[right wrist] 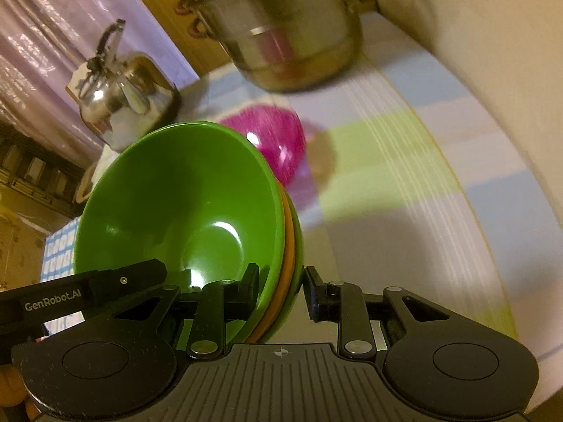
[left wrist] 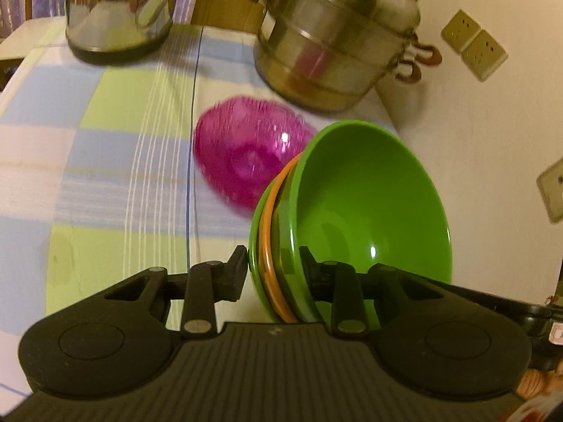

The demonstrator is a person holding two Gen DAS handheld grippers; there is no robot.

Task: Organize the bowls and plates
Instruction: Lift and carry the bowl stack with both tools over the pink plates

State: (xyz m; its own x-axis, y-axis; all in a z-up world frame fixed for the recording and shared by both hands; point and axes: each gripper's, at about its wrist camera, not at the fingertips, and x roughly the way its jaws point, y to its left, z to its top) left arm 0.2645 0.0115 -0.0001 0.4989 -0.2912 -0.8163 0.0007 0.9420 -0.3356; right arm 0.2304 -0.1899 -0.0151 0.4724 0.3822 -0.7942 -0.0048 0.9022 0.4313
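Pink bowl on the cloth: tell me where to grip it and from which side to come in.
Take the pink bowl by its rim, one finger inside and one outside, much as both grippers pinch the stacked green bowls' rims. It seems to sit mouth up, translucent and thin-walled, though blurred. Come from above on the near side; the steel pot crowds the far side. Both grippers are occupied now.

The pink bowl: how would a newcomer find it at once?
Look at the checked tablecloth and find the big steel pot at its far side. Just in front of it lies the pink bowl, the only see-through dish, apart from the stacked green bowls.
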